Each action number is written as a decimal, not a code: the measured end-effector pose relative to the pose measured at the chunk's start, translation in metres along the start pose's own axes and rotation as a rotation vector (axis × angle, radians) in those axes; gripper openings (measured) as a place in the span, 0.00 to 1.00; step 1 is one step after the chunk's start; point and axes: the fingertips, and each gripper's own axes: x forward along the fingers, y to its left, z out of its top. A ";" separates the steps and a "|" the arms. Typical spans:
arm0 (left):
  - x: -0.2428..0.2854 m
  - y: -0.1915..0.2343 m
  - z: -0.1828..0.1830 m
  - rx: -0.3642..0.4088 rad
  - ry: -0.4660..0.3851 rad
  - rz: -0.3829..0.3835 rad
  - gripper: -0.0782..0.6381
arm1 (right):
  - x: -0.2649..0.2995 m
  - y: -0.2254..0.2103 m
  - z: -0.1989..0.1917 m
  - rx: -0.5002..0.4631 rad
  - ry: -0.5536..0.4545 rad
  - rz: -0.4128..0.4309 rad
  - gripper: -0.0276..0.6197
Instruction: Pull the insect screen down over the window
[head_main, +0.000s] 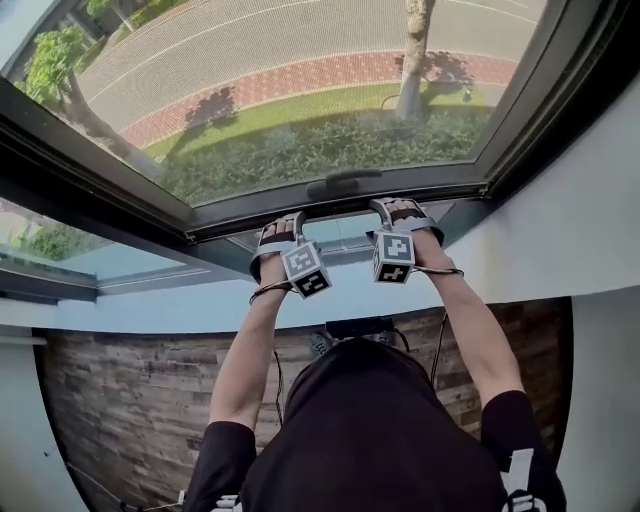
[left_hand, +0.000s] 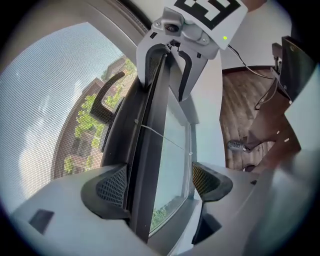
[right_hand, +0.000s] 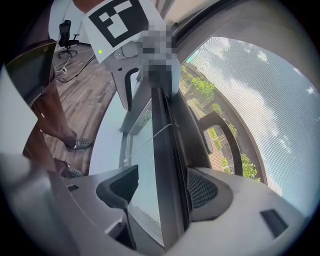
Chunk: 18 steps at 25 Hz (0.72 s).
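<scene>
Left gripper (left_hand: 159, 182) and right gripper (right_hand: 162, 186) straddle the dark bottom bar (head_main: 340, 205) of the insect screen (left_hand: 50, 100). Their fingers (left_hand: 111, 186) are spread wide, one of each pair touching it, seemingly to drag it down.

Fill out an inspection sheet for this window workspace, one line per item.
Surface: no worktop; white wall beside the window, wood floor below.
Job's things: insect screen mesh across the pane; dark bar at its edge, between both grippers' jaws.
Clutter: nothing seen.
Grippers: left gripper and right gripper straddle the bar, jaws apart, one pad of each against it.
Cables: dark cable on the floor.
Surroundings: office chair; tree and street outside.
</scene>
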 end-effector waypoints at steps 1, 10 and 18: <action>0.001 -0.001 0.000 -0.007 -0.001 -0.007 0.70 | 0.000 0.002 -0.001 0.003 0.001 0.006 0.52; -0.004 -0.009 0.002 -0.044 0.022 -0.072 0.70 | 0.018 0.009 -0.005 0.008 -0.052 -0.013 0.52; -0.007 -0.005 0.007 -0.076 0.030 -0.082 0.70 | 0.014 0.003 -0.006 0.015 -0.096 -0.036 0.51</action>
